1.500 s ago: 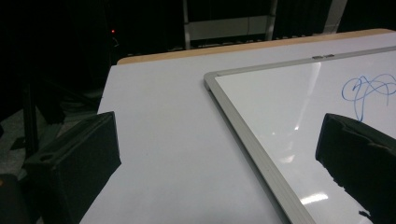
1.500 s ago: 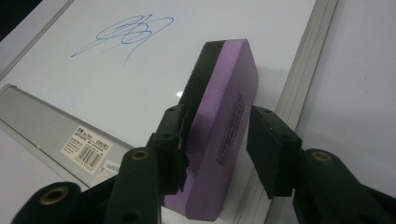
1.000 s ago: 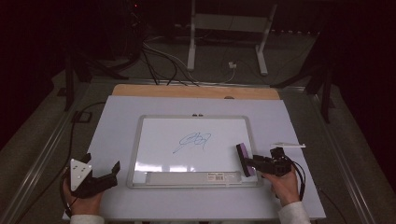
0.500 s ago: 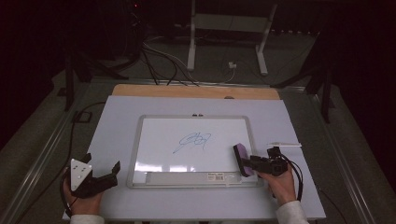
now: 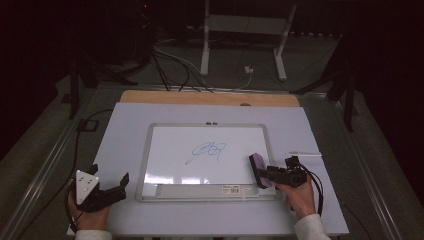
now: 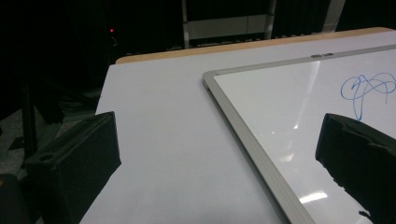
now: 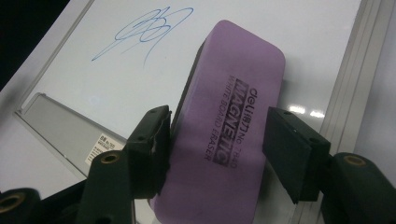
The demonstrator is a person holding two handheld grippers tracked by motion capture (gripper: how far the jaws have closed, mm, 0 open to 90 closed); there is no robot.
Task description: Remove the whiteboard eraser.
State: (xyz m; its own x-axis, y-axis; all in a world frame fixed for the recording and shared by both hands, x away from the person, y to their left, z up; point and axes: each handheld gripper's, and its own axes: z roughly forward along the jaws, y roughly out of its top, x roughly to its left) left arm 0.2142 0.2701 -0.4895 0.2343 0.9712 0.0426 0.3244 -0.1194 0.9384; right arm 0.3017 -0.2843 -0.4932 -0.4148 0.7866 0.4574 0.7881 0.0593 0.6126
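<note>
A white whiteboard point(image 5: 170, 150) lies flat on the table, with a blue scribble point(image 5: 206, 150) near its middle. My right gripper point(image 5: 267, 175) is shut on a purple magnetic eraser point(image 5: 258, 166) over the board's lower right corner. In the right gripper view the eraser point(image 7: 229, 116) sits between both jaws, and the scribble point(image 7: 149, 28) lies beyond it. My left gripper point(image 5: 110, 174) stands open on the table, left of the board's near corner. In the left gripper view the left gripper point(image 6: 219, 154) holds nothing, with the board's frame point(image 6: 243, 126) running between the jaws.
A white marker point(image 5: 302, 154) lies on the table just right of the board. The board's grey tray point(image 5: 200, 191) runs along its near edge. Behind the white table top is a wooden strip point(image 5: 210, 97). Cables and a metal stand point(image 5: 245, 45) are on the floor beyond.
My right gripper has shifted slightly left with the eraser, further over the board's lower right corner. The left gripper has not moved.
</note>
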